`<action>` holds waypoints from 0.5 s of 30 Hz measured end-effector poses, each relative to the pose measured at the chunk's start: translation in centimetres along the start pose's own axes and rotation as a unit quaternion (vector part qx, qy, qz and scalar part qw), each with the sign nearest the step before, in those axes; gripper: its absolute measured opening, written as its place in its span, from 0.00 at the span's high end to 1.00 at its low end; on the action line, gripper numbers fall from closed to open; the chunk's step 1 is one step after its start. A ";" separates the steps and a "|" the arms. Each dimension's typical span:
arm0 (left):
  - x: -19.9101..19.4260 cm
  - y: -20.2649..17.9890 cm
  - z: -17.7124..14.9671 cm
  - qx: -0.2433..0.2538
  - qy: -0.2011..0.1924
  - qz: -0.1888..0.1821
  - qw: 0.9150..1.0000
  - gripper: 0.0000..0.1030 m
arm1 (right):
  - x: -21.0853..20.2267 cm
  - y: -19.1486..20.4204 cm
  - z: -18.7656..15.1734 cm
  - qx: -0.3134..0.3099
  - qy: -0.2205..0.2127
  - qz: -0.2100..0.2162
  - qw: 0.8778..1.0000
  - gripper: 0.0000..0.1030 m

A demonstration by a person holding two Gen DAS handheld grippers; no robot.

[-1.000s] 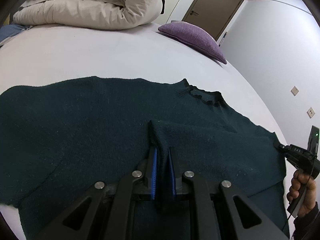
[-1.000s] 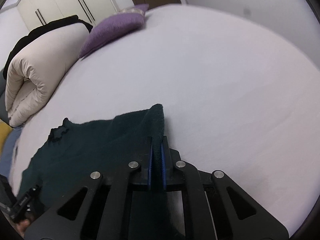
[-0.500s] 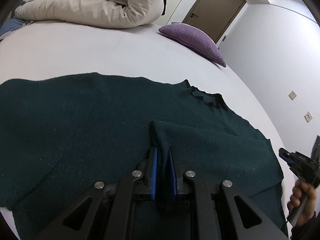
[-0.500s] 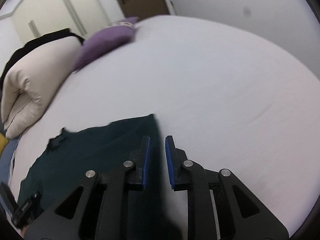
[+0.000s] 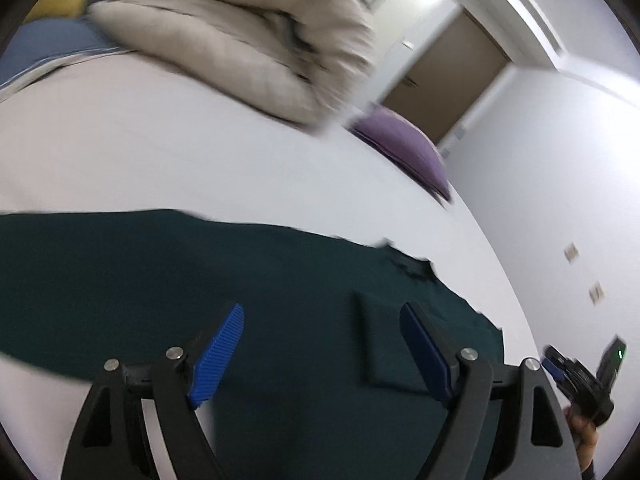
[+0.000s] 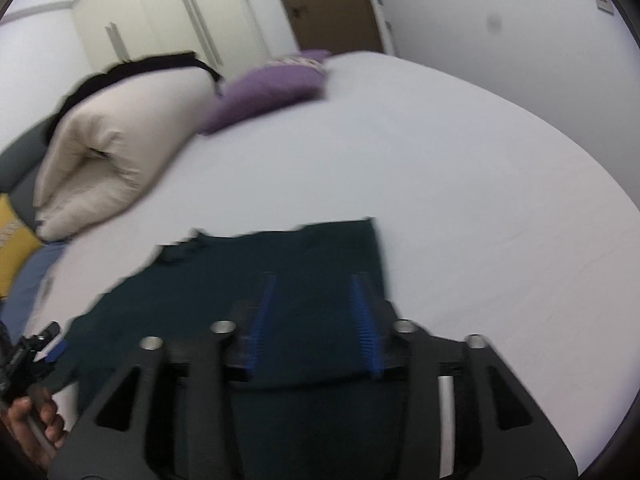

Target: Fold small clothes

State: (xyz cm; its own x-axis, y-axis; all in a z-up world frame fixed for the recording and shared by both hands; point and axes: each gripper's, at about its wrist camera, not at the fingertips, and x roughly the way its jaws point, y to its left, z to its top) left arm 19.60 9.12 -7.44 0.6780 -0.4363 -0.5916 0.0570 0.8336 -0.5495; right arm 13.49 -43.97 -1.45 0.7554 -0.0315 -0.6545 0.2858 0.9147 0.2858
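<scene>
Left wrist view: the left gripper (image 5: 320, 344) is opening, nothing between its jaws, above the dark green sweater (image 5: 160, 280) lying flat on the bed (image 5: 200, 160); a fold appears just released, so a fresh edge must be gripped next. Right wrist view: the right gripper (image 6: 314, 312) is likewise opening, empty, over the sweater's corner at 12 o'clock; motion blur obscures the edges, and the hem is cut off at 6 o'clock.

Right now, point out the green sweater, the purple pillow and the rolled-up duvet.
green sweater (image 5: 280, 280), left wrist view, middle of its body.
purple pillow (image 6: 268, 92), right wrist view, its top face.
rolled-up duvet (image 5: 240, 40), left wrist view, its upper fold.
</scene>
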 end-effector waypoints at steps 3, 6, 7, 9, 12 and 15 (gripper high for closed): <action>-5.4 7.4 0.6 -0.096 -0.031 0.008 0.995 0.21 | -2.8 2.5 -1.4 -0.018 -0.016 0.051 0.998 0.36; -10.4 15.0 0.2 -0.196 -0.074 0.033 0.977 0.21 | -3.6 6.1 -3.6 -0.027 0.009 0.109 0.994 0.35; -11.6 17.3 -0.2 -0.227 -0.083 0.043 0.969 0.21 | -3.5 7.1 -4.4 -0.026 0.021 0.124 0.992 0.35; -13.7 21.5 -1.2 -0.293 -0.100 0.040 0.950 0.21 | -3.2 9.2 -6.2 -0.030 0.048 0.146 0.988 0.35; -15.6 24.7 -2.1 -0.350 -0.121 0.038 0.928 0.21 | -2.8 12.2 -8.8 -0.039 0.076 0.169 0.982 0.35; -16.5 26.6 -2.2 -0.382 -0.139 0.040 0.913 0.21 | -2.7 14.4 -10.9 -0.041 0.099 0.187 0.977 0.35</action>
State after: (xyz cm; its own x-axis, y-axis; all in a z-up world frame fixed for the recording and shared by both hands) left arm 8.29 37.74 -13.63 0.8230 -0.1937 -0.5341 -0.4565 0.3341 -0.8246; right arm 9.12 -26.37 -3.18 0.6669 0.3818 -0.6399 -0.0421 0.8767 0.4792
